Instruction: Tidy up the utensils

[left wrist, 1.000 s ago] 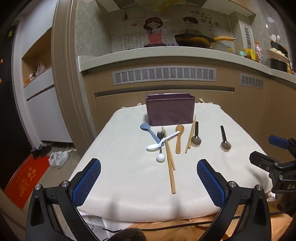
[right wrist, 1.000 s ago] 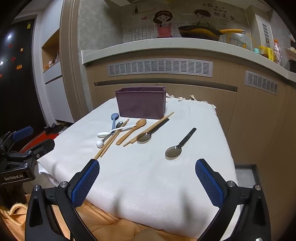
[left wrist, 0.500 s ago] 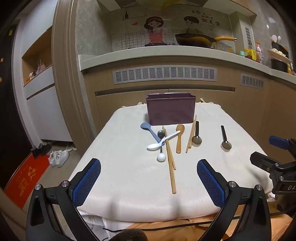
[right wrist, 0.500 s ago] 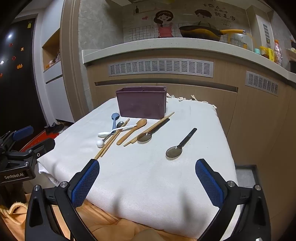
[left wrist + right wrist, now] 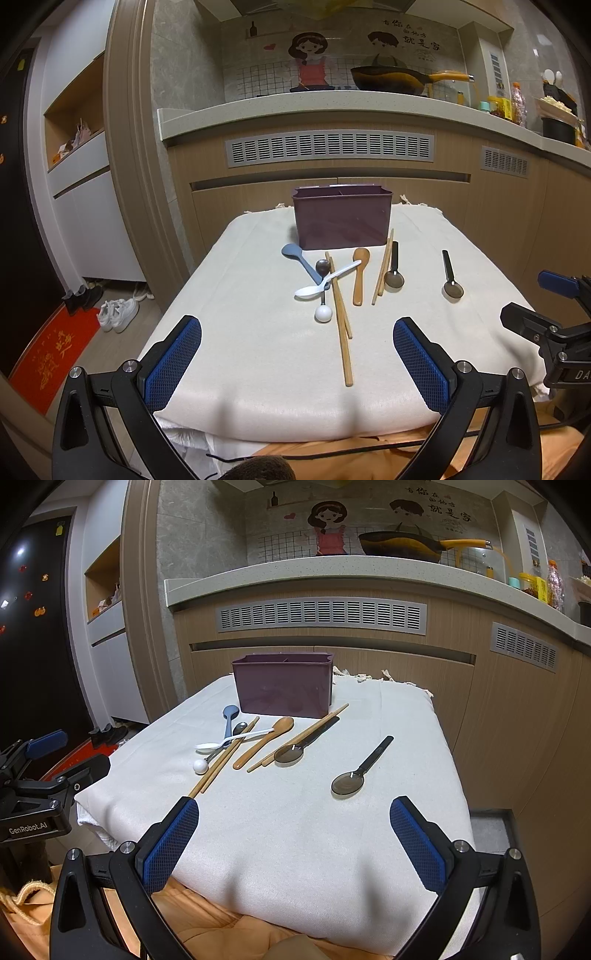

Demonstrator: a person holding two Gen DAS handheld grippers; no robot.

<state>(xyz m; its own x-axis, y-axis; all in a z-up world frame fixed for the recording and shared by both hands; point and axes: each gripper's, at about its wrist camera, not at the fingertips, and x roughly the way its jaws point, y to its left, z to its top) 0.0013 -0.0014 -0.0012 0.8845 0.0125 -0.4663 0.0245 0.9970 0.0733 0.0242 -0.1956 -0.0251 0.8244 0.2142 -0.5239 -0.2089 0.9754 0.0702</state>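
A purple utensil holder [image 5: 342, 220] [image 5: 283, 689] stands at the far middle of a white cloth-covered table [image 5: 240, 332]. In front of it lie a blue spoon [image 5: 301, 263], a white spoon [image 5: 327, 283], a white-ball-ended utensil [image 5: 323, 314], wooden chopsticks [image 5: 341, 325], a wooden spoon [image 5: 359, 275], a second chopstick pair [image 5: 383, 266] and two dark spoons [image 5: 393, 275] [image 5: 450, 282]. My left gripper [image 5: 297, 363] is open and empty above the near edge. My right gripper [image 5: 293, 843] is open and empty at the near right; the lone dark spoon [image 5: 356, 773] lies ahead of it.
A wooden kitchen counter [image 5: 332, 110] with a wok [image 5: 388, 79] rises behind the table. Shoes [image 5: 118, 314] and a red mat [image 5: 48, 354] lie on the floor at left. Orange fabric [image 5: 207, 915] lies below the table's near edge.
Both grippers have edged very slightly; the utensils and holder have not moved.
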